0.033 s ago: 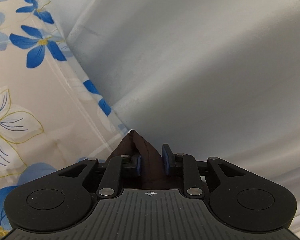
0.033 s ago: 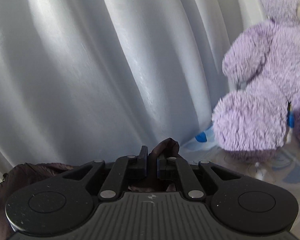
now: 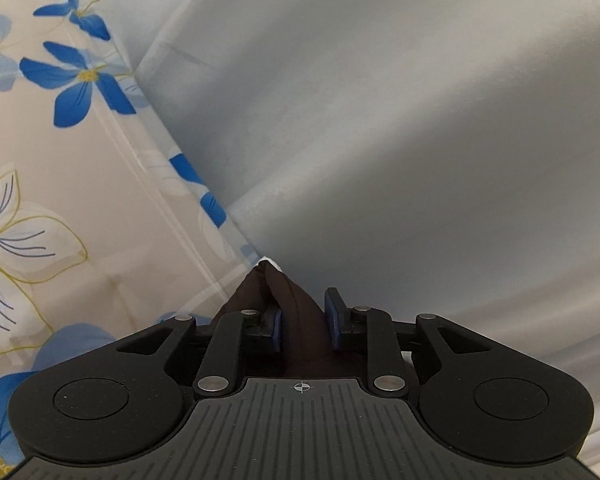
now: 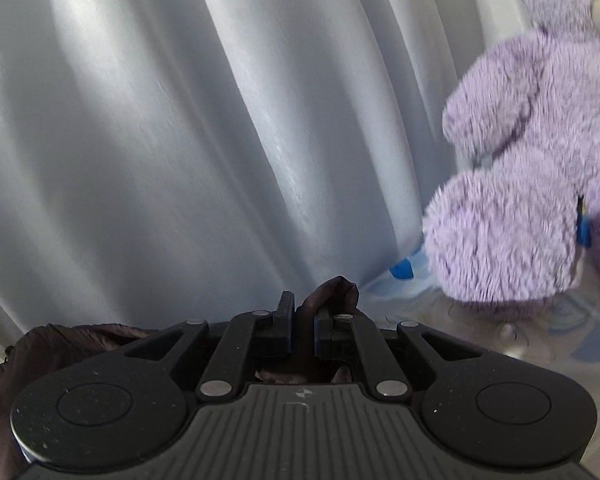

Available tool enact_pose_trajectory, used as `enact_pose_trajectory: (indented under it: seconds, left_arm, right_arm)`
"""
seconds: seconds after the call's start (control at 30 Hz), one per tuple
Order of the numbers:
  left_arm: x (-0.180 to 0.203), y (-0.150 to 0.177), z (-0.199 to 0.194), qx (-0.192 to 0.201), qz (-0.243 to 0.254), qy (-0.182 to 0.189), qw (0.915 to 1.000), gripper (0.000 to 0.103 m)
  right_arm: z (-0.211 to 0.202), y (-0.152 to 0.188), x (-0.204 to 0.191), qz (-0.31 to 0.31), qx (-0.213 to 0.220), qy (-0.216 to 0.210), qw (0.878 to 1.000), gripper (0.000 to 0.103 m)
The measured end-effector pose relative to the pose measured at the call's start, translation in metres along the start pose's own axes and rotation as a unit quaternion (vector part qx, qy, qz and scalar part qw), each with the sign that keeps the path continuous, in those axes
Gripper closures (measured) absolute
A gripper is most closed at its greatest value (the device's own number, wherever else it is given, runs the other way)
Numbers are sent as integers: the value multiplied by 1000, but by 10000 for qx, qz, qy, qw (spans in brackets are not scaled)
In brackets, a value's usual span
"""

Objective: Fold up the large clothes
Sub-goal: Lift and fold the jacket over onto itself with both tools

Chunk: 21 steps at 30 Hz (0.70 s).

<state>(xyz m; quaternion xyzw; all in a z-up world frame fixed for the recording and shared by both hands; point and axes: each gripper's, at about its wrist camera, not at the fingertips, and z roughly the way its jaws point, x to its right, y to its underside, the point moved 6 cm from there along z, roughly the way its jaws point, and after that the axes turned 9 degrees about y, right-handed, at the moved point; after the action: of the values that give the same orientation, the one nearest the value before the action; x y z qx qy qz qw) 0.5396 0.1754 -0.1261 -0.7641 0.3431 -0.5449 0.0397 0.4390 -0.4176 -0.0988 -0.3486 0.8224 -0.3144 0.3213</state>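
A dark brown garment is held by both grippers. In the left wrist view a peak of the garment [image 3: 288,296] sticks up between the blue pads, and my left gripper [image 3: 305,322] is shut on it. In the right wrist view my right gripper [image 4: 303,320] is shut on a crumpled fold of the same garment [image 4: 334,290]. More of the garment [image 4: 60,344] hangs at the lower left of that view. Most of the garment is hidden under the grippers.
A white curtain [image 3: 400,120] fills the background of both views [image 4: 180,140]. A bed sheet with blue flowers [image 3: 60,200] lies at the left. A purple plush bear [image 4: 520,200] sits on the sheet at the right, close to the right gripper.
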Motion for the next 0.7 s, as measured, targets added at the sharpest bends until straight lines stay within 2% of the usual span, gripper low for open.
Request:
enact_pose_trajectory:
  seconds: [0.03, 0.07, 0.13, 0.17, 0.2, 0.23, 0.27, 0.3, 0.33, 0.4, 0.47, 0.53, 0.57, 0.63, 0.7]
  left_arm:
    - [-2, 0, 0, 26, -96, 107, 9999, 74]
    - [-3, -1, -2, 23, -190, 231, 9996, 69]
    - [1, -11, -16, 108, -308, 512, 9982, 51]
    - [3, -20, -28, 331, -212, 492, 9980, 33]
    - [5, -31, -43, 650, -5, 245, 9976, 15]
    - [9, -42, -59, 960, 189, 50, 9952, 12]
    - [15, -49, -71, 1129, 348, 31, 9930, 12]
    - [25, -52, -78, 1125, 513, 49, 9923, 12]
    - [39, -50, -80, 1054, 751, 54, 9916, 12]
    - [78, -31, -74, 923, 1308, 179, 9869, 12]
    - [118, 3, -54, 597, 1774, 464, 9812, 11]
    - [149, 44, -28, 295, 2114, 548, 9754, 10]
    - [160, 65, -13, 155, 2297, 500, 9718, 10]
    - [172, 99, 15, -44, 2768, 368, 9602, 10]
    - [167, 123, 33, 60, 3395, -45, 9406, 10]
  right_arm:
    - [5, 3, 2, 37, -44, -6, 10000, 96]
    - [7, 3, 2, 54, -53, -22, 10000, 95]
    - [5, 0, 3, 74, -110, -159, 9998, 86]
    - [0, -4, 4, 117, -142, -304, 9994, 82]
    - [-5, -12, 6, 187, -116, -410, 9989, 64]
    - [-16, -20, 11, 215, 33, -416, 9989, 30]
    - [-28, -28, 15, 195, 291, -347, 9988, 16]
    - [-40, -36, 18, 179, 553, -307, 9978, 12]
    - [-52, -44, 16, 171, 774, -367, 9962, 12]
    - [-69, -50, -3, 192, 905, -657, 9935, 13]
    - [-77, -39, -54, -92, 646, -1247, 9900, 20]
    - [-79, -12, -119, -704, 340, -1769, 9811, 52]
    - [-80, 7, -151, -1023, 242, -1961, 9749, 59]
    - [-75, 41, -198, -1456, 38, -2257, 9632, 91]
    - [-60, 73, -225, -1596, -230, -2376, 9579, 93]
